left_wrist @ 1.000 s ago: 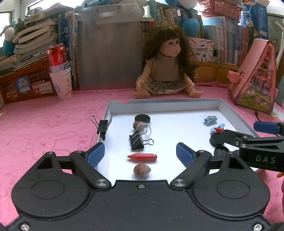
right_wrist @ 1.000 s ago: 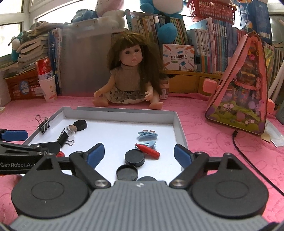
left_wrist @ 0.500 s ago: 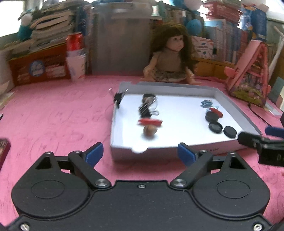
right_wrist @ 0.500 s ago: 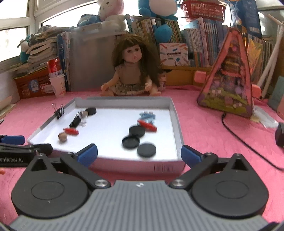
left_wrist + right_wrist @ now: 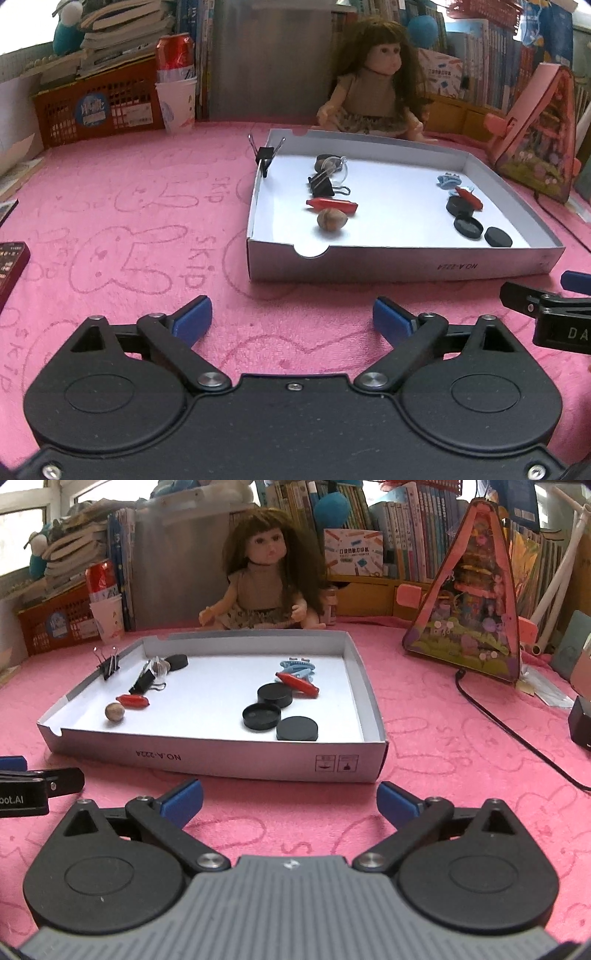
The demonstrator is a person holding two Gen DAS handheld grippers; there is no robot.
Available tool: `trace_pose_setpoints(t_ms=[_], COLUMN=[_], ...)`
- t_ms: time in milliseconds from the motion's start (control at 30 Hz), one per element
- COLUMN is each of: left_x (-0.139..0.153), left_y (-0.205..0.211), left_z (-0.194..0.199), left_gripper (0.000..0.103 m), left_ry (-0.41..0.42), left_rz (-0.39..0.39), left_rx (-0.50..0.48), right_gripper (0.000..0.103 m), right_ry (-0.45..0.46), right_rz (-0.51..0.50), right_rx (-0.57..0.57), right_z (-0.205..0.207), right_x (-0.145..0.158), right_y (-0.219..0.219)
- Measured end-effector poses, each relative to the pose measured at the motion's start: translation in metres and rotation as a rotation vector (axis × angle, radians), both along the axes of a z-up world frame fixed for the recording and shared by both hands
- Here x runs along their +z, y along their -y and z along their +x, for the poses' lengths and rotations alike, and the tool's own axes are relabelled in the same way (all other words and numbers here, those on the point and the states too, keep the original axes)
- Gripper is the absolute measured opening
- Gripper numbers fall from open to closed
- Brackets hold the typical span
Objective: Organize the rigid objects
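My left gripper (image 5: 291, 319) hangs wide open over the pink tabletop (image 5: 122, 221), its jaws just opening further, nothing between them. My right gripper (image 5: 290, 799) is spread fully too, empty. Just past both sits the white tray (image 5: 221, 757). Inside I see a nut (image 5: 114, 712), two red capsules (image 5: 133, 700), three black caps (image 5: 297, 728), blue hair clips (image 5: 295, 666) and a binder clip (image 5: 142, 681); another binder clip (image 5: 109, 666) grips the left rim. A doll (image 5: 266, 579) sits beyond

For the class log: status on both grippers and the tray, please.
Left gripper, right gripper: jaws open, empty, just widened. Tray ahead, small items inside. Nothing in the way.
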State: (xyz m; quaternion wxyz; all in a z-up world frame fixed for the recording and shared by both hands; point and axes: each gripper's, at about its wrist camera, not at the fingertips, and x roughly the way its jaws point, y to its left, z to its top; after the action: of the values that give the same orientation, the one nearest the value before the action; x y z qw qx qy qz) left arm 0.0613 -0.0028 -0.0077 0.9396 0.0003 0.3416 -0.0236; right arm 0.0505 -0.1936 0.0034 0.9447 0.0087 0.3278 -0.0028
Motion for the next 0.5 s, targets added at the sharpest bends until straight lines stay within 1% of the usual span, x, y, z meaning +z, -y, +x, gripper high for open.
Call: trace_pose_setpoints(t_ms=[100,267,500], left_x=[-0.003,-0.0058,-0.0072], left_y=[0.0047,0.0058,0.0063], left_z=[0.0016,0.0041,0.0043], left_gripper=[0.098,0.102,0.103], left_ry=[0.005,0.013,0.021], left_rz=[0.027,0.025,0.025], left_rx=[-0.003,0.004,0.012], right_gripper=[0.103,0.103,0.103], right_ry=[-0.012,-0.015,-0.016], right_rz=[-0.011,-0.028,-0.033], right_rx=[-0.002,-0.005,-0.005], right_z=[0.0035,0.0052,0.0049], right_x=[-0.0035,-0.0079,-0.0083], right_y=[-0.0032,-0.0077,-0.0085])
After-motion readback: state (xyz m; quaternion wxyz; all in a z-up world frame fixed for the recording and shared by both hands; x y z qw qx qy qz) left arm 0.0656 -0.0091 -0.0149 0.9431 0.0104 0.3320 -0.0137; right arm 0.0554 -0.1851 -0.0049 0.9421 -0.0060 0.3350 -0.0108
